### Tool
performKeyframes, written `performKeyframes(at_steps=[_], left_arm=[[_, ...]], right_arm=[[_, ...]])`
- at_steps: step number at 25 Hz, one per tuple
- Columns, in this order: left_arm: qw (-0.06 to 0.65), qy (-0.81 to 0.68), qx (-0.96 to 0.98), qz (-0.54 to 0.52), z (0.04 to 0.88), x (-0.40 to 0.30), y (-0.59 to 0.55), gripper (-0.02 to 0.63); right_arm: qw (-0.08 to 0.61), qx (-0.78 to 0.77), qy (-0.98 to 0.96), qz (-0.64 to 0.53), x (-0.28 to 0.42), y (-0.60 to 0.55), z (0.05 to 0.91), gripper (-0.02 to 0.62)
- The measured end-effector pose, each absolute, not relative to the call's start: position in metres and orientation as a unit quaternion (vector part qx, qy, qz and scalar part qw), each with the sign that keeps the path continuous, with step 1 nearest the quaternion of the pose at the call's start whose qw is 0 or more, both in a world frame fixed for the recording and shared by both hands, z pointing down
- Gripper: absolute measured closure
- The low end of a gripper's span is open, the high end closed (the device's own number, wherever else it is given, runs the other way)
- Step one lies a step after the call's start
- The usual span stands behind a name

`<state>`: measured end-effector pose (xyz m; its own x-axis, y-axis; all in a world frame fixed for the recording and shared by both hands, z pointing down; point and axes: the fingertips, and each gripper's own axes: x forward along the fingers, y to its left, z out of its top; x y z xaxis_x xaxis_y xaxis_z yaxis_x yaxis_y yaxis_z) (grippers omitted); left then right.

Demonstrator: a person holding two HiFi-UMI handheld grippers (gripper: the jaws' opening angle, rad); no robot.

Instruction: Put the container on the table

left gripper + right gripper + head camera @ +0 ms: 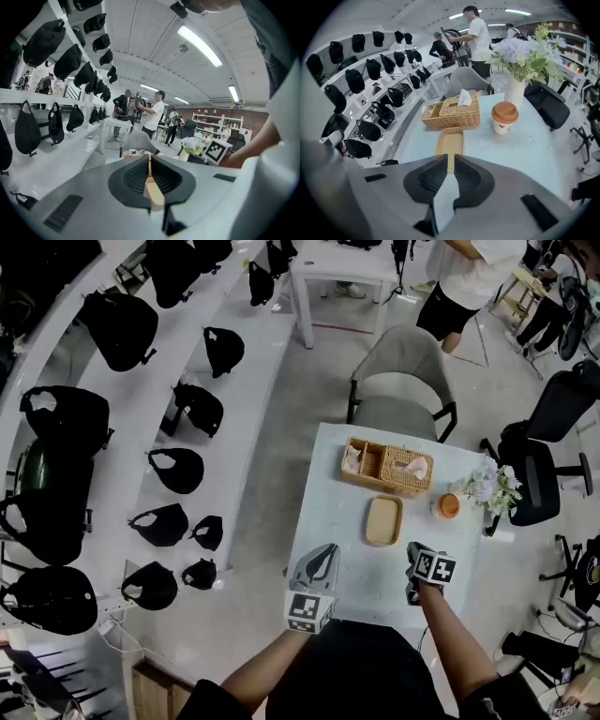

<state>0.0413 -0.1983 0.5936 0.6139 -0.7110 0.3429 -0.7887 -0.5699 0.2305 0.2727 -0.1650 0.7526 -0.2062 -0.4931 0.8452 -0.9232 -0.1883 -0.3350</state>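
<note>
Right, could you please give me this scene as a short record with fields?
container: tan tray, lying flat on the table, held by neither gripper
table: white; also bears a wicker basket, a cup with an orange lid, and a vase of flowers
left gripper: jaws together, empty, at the table's near edge
right gripper: jaws slightly apart, nothing between them, container ahead of it
task state: container is on the table

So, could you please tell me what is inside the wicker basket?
A white tissue pokes up through the basket's woven lid, and its open end section holds something pale that I cannot identify. Whatever lies beneath the lid is covered.
</note>
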Motion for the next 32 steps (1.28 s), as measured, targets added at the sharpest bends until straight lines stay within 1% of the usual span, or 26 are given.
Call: performKeyframes(at_steps=[2,5,10,17,23,27,32], left_arm=[[0.175,-0.423,0.883,0.105,0.585,0.045,-0.192,0.591],[0.166,-0.42,0.886,0.105,0.575,0.051,-0.183,0.591],[0.157,-0.422,0.887,0.101,0.557,0.063,-0.17,0.591],[0.152,-0.432,0.884,0.097,0.533,0.086,-0.142,0.591],[0.158,-0.447,0.876,0.092,0.527,0.101,-0.121,0.591],[0.147,-0.44,0.88,0.102,0.522,0.108,-0.113,0.591],[0.147,-0.431,0.885,0.097,0.51,0.111,-0.106,0.591]], right_arm=[[0.218,0.595,-0.601,0.487,0.279,-0.154,0.74,0.559],[0.2,0.604,-0.604,0.479,0.29,-0.141,0.719,0.571],[0.145,0.617,-0.624,0.457,0.304,-0.12,0.67,0.594],[0.082,0.607,-0.687,0.391,0.305,-0.096,0.609,0.595],[0.077,0.6,-0.738,0.299,0.311,-0.088,0.571,0.595],[0.064,0.625,-0.732,0.262,0.314,-0.078,0.553,0.595],[0.073,0.635,-0.738,0.219,0.304,-0.059,0.53,0.595]])
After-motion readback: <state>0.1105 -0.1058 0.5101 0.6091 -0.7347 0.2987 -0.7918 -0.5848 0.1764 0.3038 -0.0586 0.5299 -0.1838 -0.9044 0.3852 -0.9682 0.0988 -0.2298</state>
